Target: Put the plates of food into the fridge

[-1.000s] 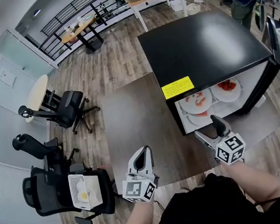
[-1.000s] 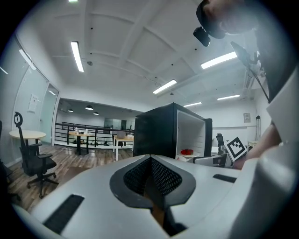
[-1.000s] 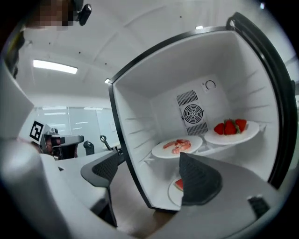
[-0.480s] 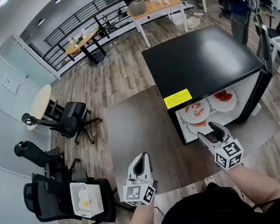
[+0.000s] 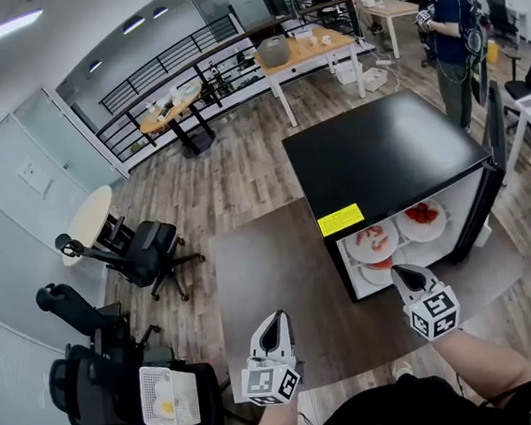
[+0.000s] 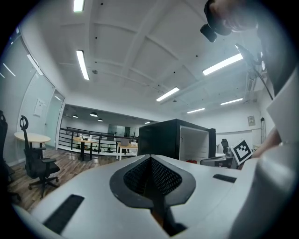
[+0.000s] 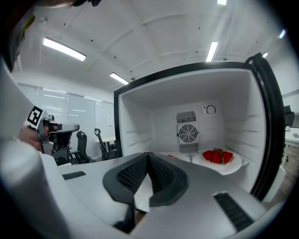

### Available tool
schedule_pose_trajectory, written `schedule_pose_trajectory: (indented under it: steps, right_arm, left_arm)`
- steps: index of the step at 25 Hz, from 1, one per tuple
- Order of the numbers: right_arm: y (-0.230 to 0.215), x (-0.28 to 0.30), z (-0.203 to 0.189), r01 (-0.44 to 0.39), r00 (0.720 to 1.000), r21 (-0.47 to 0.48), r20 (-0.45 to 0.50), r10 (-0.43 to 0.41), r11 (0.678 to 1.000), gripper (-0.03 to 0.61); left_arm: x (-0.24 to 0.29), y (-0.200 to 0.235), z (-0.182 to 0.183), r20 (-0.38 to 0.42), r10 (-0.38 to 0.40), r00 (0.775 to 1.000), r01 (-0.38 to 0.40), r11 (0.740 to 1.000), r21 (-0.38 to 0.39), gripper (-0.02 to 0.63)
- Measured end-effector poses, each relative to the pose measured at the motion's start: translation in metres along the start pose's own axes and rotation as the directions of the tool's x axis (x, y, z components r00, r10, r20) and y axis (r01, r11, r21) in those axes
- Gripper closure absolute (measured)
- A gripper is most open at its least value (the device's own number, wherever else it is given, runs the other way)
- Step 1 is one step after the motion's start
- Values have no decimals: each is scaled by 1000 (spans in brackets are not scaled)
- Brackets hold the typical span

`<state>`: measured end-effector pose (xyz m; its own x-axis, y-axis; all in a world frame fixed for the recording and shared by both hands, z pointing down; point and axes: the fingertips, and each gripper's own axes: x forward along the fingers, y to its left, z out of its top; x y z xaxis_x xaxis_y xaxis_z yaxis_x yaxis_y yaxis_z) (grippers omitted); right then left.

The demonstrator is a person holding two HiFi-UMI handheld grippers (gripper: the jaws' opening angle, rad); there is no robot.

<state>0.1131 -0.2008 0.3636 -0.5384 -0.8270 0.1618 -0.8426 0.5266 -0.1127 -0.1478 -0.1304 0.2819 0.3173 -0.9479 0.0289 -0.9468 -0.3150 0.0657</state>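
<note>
Head view: compared with a second ago, the left hand-held gripper point(image 5: 275, 321) stays pressed together and empty, while the right hand-held gripper point(image 5: 402, 274), then spread, has just been closing its jaws, which now meet on nothing. The plates of food point(image 5: 372, 241) lie inside the open fridge point(image 5: 381, 147), at twelve o'clock from the right hand-held gripper. Both forearms reach forward, roughly level.

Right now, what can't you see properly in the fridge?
- Bottom plate, head view: partly behind the right gripper, jaws just closed, empty.
- Food on the left plate, head view: too small to name.
- Yellow label print, head view: too small.
</note>
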Motion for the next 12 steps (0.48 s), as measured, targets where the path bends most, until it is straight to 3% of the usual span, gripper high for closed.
schedule_pose_trajectory:
  steps: [12]
  right_arm:
    - [15,5,6,-11,1000,9,14,11,1000,575]
  left_arm:
    - [-32,16,-5,-32,54,998,-54,999,3,611]
